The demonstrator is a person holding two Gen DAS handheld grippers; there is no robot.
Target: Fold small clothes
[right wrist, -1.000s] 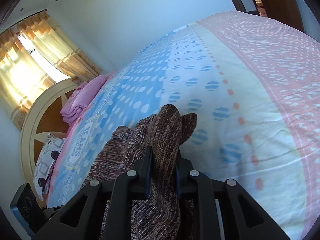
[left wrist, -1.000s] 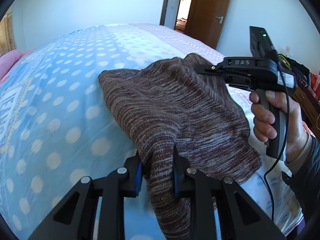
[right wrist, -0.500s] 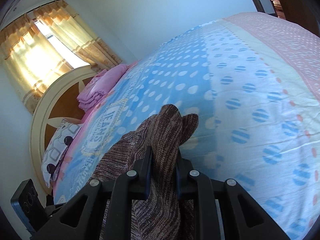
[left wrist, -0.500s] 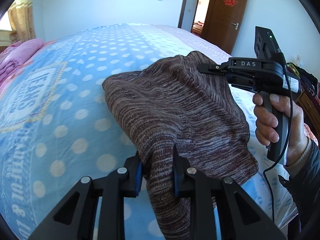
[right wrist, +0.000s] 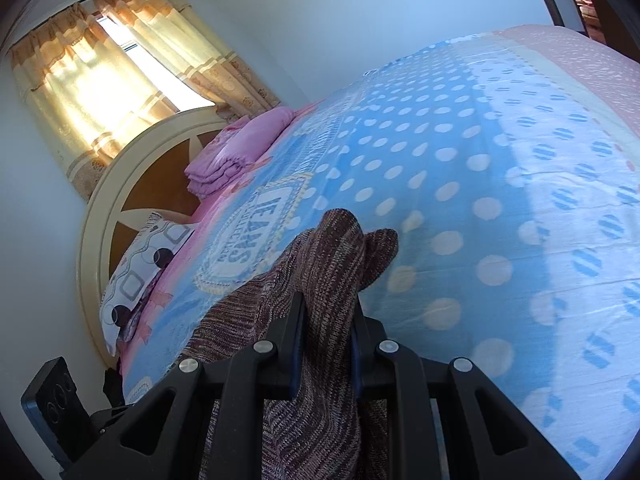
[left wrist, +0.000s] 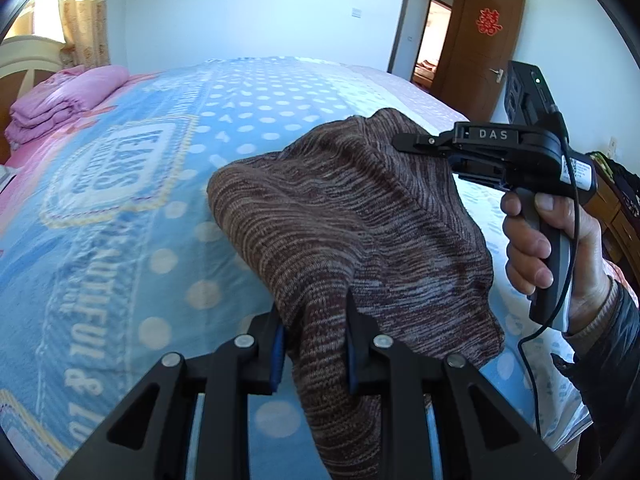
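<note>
Brown-and-grey knit garment hanging between both grippers, lifted above a bed with a blue polka-dot cover. Left gripper pinched narrow on one bunched edge of the knit, blue pads pressing the fabric from either side, rest of the cloth draping down past the fingers. Right gripper doing the same in its own view, jaws close together with a thick fold of the garment squeezed between them and a rounded bit of fabric poking up beyond the tips. From the left camera, right gripper visible off to the side, black body marked DAS, held by a hand wrapped round the handle, dark sleeve behind it, cable trailing down. Knit stretched loosely between the two grips, sagging in the middle, lower edge looking just clear of the cover, though hard to tell. Folded pink blanket up near the rounded cream headboard, patterned pillow beside it. Yellow curtains lit by the window. Brown door with a red decoration at the far side of the room.
</note>
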